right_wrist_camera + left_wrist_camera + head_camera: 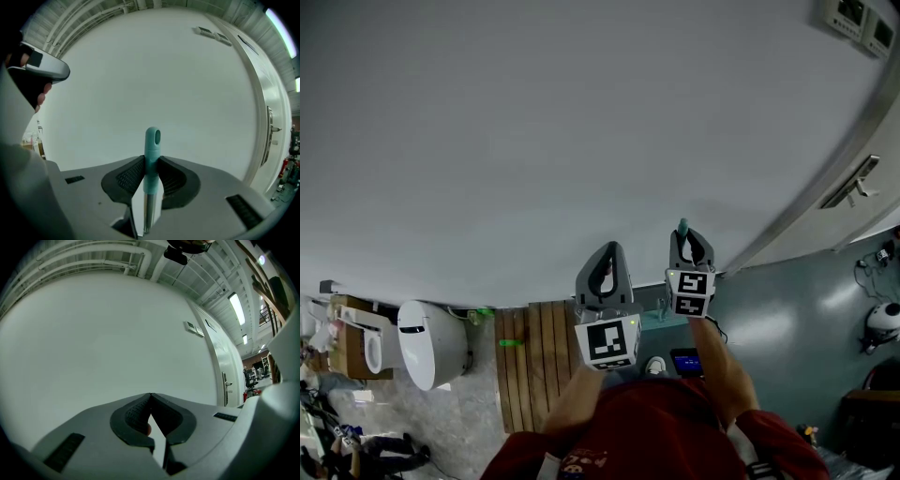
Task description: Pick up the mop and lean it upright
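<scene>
Right gripper view: we see the right gripper (151, 164) pinching the mop handle (152, 138) just below its teal cap, a pad pressed on each side and the steel shaft running down out of sight.
Left gripper: the left gripper (150, 398) points at the wall with its jaws pressed together at the tips and nothing between them.
Wall: the plain white wall (581, 122) fills everything ahead of both grippers. The handle stands upright before it, and we cannot tell whether the cap touches it.
Mop head: no view shows it, so we cannot say where it sits relative to the wall.
Step in hand: we judge that the mop is already raised and its top is being brought to rest against the wall.
Doing it well: we would ease the cap onto the wall slowly, with the foot set a little out from the wall so the handle tilts into it. We would part the jaws only once the wall bears the weight.
Risk: a handle left too upright could slide along the smooth wall and fall.
</scene>
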